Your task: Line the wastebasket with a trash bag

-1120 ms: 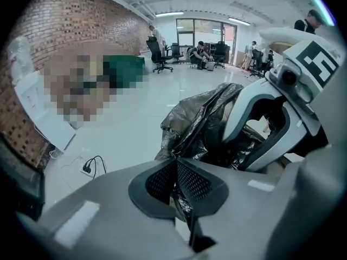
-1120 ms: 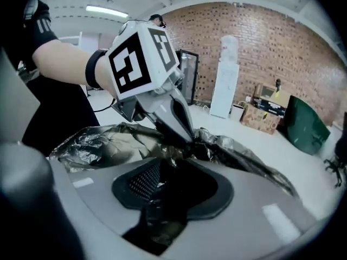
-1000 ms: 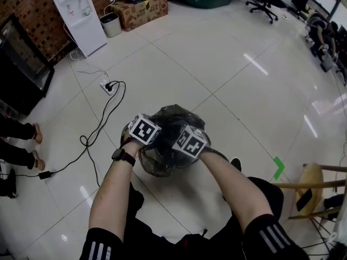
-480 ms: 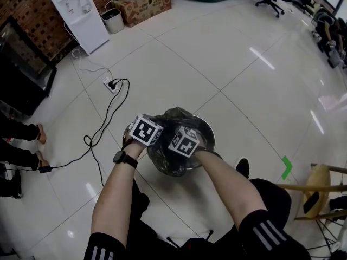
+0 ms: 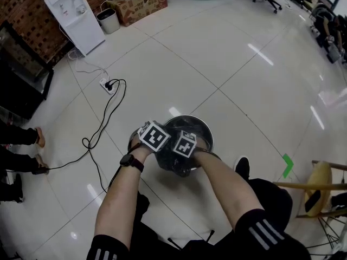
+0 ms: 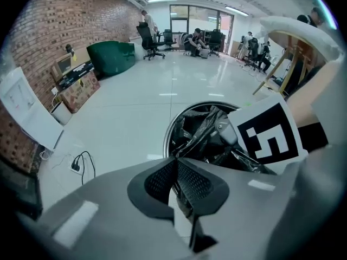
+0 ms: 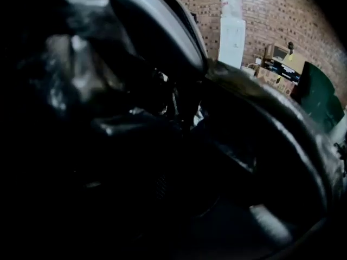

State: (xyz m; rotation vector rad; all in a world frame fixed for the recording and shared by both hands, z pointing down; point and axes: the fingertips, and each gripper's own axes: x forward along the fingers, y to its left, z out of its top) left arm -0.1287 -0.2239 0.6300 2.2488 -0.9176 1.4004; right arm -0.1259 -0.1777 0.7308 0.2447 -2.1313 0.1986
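Note:
A round shiny metal wastebasket (image 5: 204,130) stands on the white tiled floor in front of me. A black trash bag (image 5: 176,164) is bunched inside it and over its near side. Both grippers are low at the near rim, side by side. In the left gripper view the left gripper (image 6: 174,179) is shut with its pads together, and the crumpled black bag (image 6: 203,131) runs up from them to the wastebasket (image 6: 172,131). The right gripper (image 5: 184,145) is down in the bag. Its own view is nearly black with film all around, and its jaws have just been closing.
A black cable (image 5: 103,123) runs from a floor power strip (image 5: 107,85) at the left. A water dispenser (image 5: 73,15), a small bin (image 5: 108,20) and a cardboard box (image 5: 138,4) line the brick wall. A wooden chair (image 5: 320,186) stands at the right, someone's feet (image 5: 24,137) at the left.
Both grippers have sunk toward the wastebasket. The bag, which bulged above the rim, now sits lower, and the far metal rim shows.

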